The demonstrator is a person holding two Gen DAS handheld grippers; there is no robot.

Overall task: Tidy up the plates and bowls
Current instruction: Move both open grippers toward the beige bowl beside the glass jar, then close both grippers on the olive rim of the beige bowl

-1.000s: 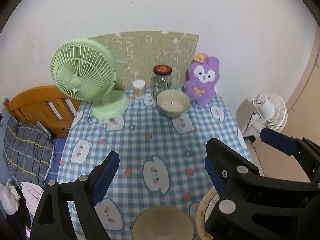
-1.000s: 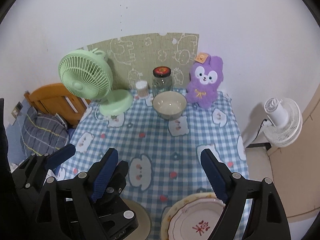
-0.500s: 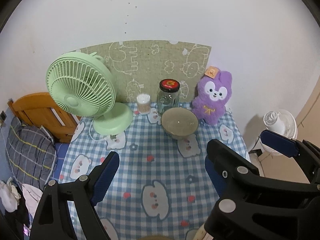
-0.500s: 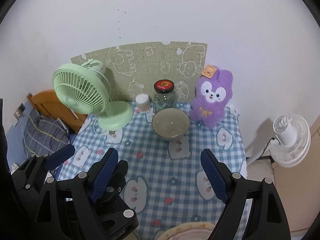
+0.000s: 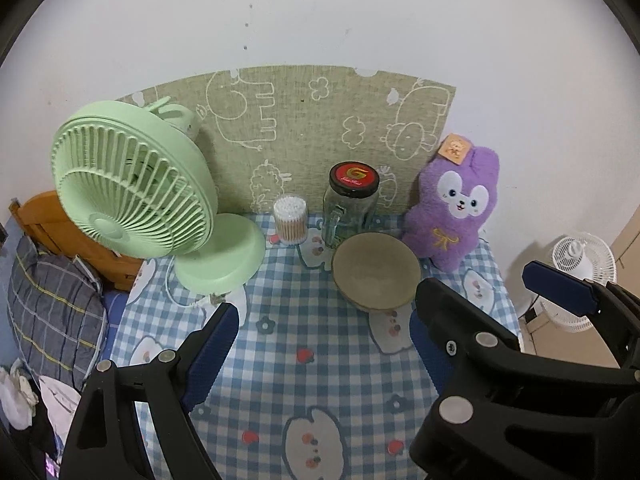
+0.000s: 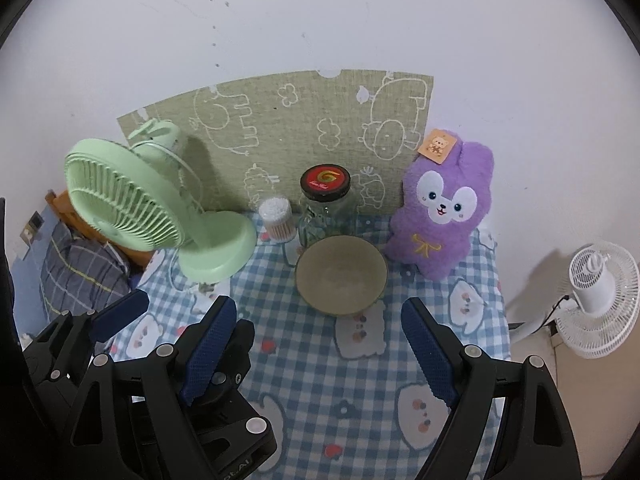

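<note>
An empty beige bowl [image 5: 376,272] [image 6: 340,276] stands upright near the back of the blue checked table [image 5: 288,320], just in front of a glass jar. My left gripper [image 5: 322,328] is open over the cloth with nothing between its fingers, and the bowl lies just beyond its right fingertip. My right gripper [image 6: 318,336] is open and empty too, with the bowl straight ahead of the gap. The two grippers hover side by side. No plate is in view.
Along the back wall stand a green desk fan [image 5: 132,184], a tub of cotton swabs [image 5: 290,220], a red-lidded glass jar [image 5: 352,204] and a purple plush rabbit [image 5: 456,216]. A wooden chair with a grey cushion [image 5: 48,308] is left of the table, and a white floor fan [image 6: 596,296] is to the right.
Both grippers have moved forward towards the back of the table. The far bowl now looks bigger and closer. The near bowl and the plate at the front edge have dropped out of view.
</note>
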